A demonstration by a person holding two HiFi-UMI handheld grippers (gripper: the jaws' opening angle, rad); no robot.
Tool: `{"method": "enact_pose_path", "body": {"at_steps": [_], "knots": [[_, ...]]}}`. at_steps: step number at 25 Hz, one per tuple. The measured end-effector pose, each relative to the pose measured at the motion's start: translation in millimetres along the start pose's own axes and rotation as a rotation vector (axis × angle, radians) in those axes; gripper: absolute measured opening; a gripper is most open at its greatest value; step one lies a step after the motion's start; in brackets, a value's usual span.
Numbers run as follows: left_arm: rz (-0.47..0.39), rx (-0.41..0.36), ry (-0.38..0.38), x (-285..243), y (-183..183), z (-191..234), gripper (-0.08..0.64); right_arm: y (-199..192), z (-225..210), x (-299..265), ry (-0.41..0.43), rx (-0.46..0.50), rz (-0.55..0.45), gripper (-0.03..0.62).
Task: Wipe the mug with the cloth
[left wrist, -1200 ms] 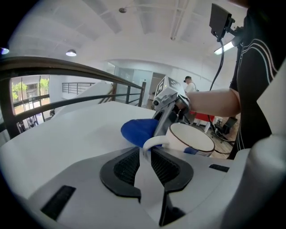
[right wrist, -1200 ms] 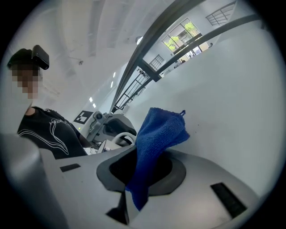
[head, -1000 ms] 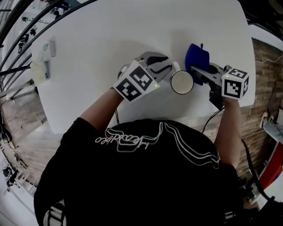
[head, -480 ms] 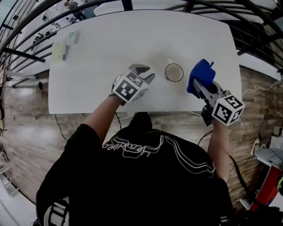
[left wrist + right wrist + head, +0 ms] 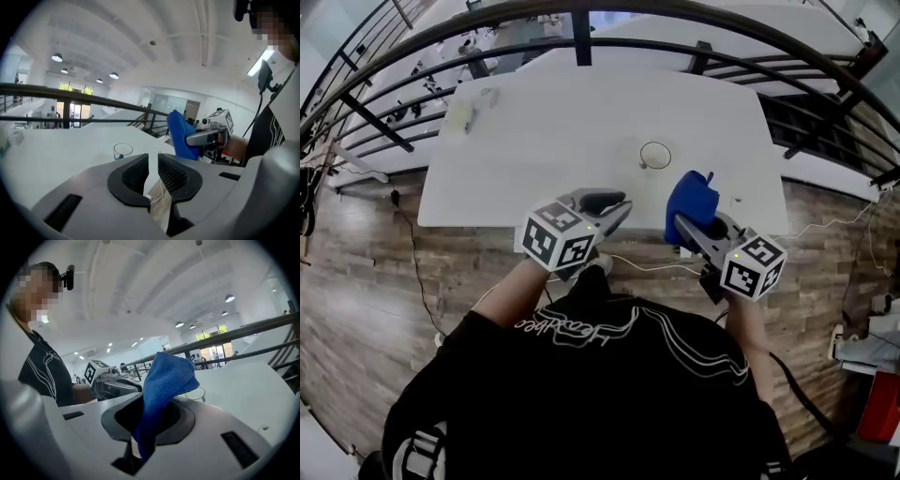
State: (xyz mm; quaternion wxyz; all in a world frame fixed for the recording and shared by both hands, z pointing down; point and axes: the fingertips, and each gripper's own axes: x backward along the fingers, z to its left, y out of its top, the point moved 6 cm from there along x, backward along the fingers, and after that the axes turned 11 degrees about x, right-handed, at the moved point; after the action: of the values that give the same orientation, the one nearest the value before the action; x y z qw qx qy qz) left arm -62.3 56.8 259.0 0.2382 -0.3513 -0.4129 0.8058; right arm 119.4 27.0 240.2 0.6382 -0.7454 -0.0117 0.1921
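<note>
Since a moment ago the left gripper [image 5: 619, 204] and the right gripper [image 5: 682, 225] have drawn back off the white table [image 5: 562, 122] toward the person. The left one hangs by the near edge, jaws a narrow slit apart, nothing between them. The mug [image 5: 655, 155] stands upright on the table, well apart from both. The right gripper clamps the blue cloth [image 5: 691, 199], which sticks up above its jaws.

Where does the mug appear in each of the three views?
Head view: the mug is slightly right of centre, in the upper third.
Left gripper view: the mug is left of centre, just above the tongs.
Right gripper view: the mug is right of centre, partly behind the cloth.
Shared landmark: the blue cloth, beside the mug in every view.
</note>
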Motion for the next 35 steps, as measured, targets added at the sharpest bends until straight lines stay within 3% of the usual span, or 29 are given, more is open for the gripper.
{"method": "enact_pose_path", "body": {"at_steps": [3, 6, 11, 35], "knots": [[-0.062, -0.011, -0.030, 26.3, -1.2, -43.5, 0.015, 11.9, 32.7, 21.9, 0.031, 0.012, -0.039, 0.051], [-0.111, -0.002, -0.074, 49.7, -1.8, -70.9, 0.008, 22.0, 61.1, 32.6, 0.061, 0.028, -0.074, 0.051], [-0.140, -0.059, -0.095, 63.4, -5.3, -105.8, 0.008, 15.9, 85.1, 47.5, 0.090, 0.041, -0.085, 0.051], [-0.119, -0.123, -0.075, 59.8, -9.4, -139.1, 0.008, 8.8, 95.9, 67.2, 0.127, 0.023, -0.107, 0.051]]}}
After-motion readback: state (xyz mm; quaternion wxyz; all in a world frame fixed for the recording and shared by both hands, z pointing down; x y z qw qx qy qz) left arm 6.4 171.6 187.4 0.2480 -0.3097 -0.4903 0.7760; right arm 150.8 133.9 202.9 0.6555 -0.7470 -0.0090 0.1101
